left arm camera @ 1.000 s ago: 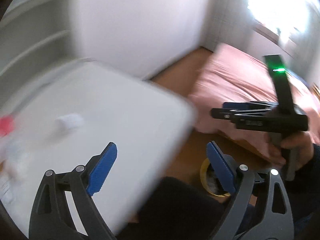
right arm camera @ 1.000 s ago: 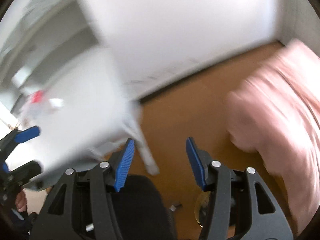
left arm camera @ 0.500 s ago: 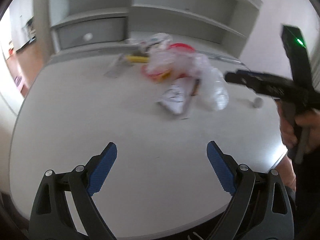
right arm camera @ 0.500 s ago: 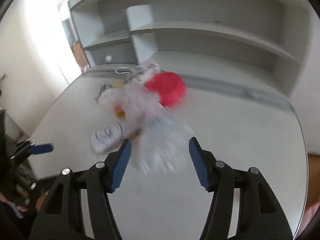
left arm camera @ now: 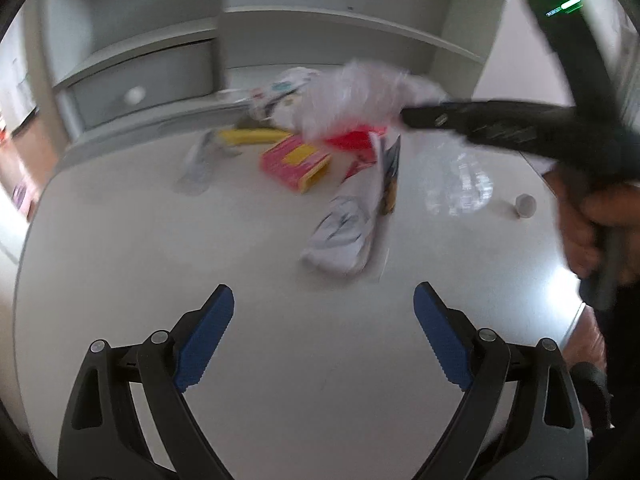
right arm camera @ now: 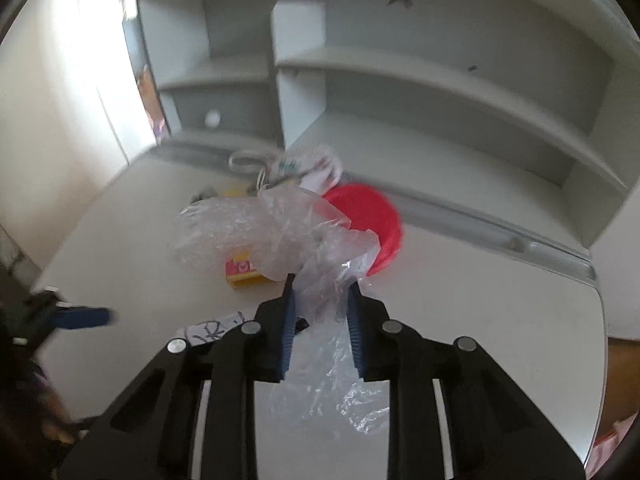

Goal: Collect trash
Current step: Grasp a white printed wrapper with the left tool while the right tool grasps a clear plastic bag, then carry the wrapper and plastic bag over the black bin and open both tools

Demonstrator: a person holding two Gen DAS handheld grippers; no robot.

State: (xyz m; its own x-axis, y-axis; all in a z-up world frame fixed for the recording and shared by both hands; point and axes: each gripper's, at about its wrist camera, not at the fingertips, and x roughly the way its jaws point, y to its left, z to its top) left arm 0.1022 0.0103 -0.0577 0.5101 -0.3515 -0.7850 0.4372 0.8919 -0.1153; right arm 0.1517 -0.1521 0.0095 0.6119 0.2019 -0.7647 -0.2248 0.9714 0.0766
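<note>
Right gripper (right arm camera: 320, 296), centre of the right wrist view, jaws just closed in to a narrow gap, blue pads pinching a crumpled clear plastic bag (right arm camera: 280, 232); film bunches between the pads and spills above and below them. Left wrist view: the same bag (left arm camera: 352, 96) hangs blurred off the right gripper's tip at upper centre, lifted over the rest of the litter.

Left gripper (left arm camera: 324, 332), lower centre, jaws spread wide, nothing between them, bare white tabletop (left arm camera: 160, 240) under them.

Trash pile in the upper middle of the table: pink and yellow cardboard box (left arm camera: 294, 162), red round plastic lid (right arm camera: 370, 220), crumpled white printed paper (left arm camera: 340, 240), clear crushed plastic bottle (left arm camera: 456, 188), small white cap (left arm camera: 525, 205) at the right edge. Grey shelving unit (right arm camera: 440, 92) behind.
</note>
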